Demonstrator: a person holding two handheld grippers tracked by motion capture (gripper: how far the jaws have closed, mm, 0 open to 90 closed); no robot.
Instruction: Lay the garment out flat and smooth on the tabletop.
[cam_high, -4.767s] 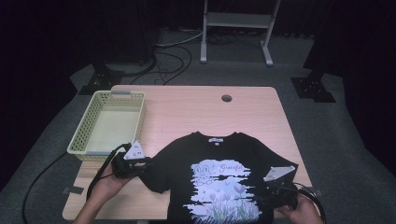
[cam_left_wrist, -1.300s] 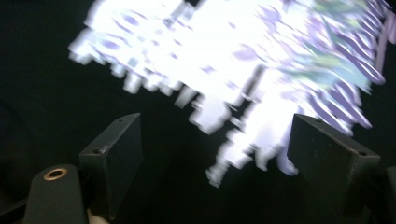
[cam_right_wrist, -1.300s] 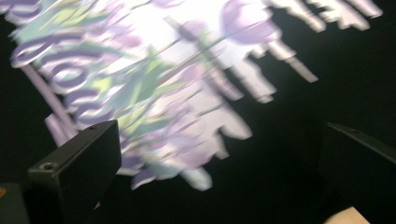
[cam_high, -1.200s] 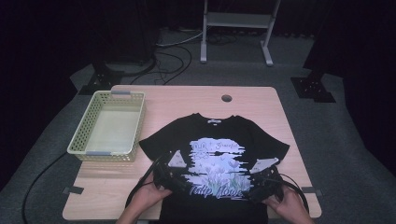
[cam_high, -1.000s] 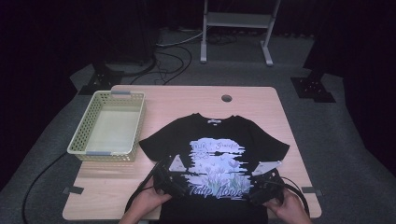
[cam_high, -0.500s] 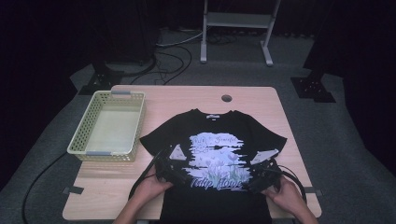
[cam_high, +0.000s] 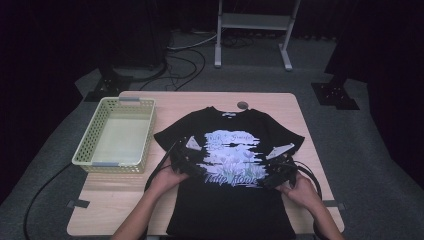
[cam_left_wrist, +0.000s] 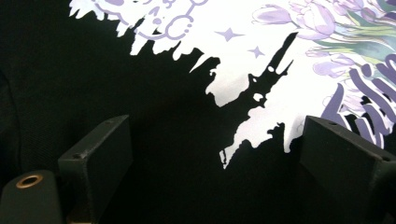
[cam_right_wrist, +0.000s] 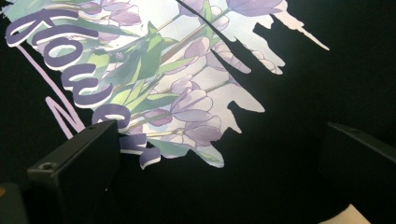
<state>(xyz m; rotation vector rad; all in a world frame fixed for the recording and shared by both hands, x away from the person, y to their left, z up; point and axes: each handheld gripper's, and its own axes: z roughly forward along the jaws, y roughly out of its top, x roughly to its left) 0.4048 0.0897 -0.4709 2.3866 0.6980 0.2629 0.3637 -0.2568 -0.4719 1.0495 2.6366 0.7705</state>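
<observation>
Item: black shirt (cam_high: 235, 165), lying flat, print up, on the table (cam_high: 120, 200).

Left gripper (cam_high: 187, 161): jaws apart, pressing on cloth beside the print's left edge (cam_left_wrist: 252, 88); nothing clamped.

Right gripper (cam_high: 274, 172): jaws apart, resting on cloth at the print's lower right (cam_right_wrist: 187, 107); nothing clamped.

Change: since a second ago both grippers have been sliding further up the shirt and the shirt is shifting away from the person; sleeves are now spreading wider. Likely smoothing or positioning before a fold.

Basket (cam_high: 116, 131): well left of the left gripper, empty.
</observation>
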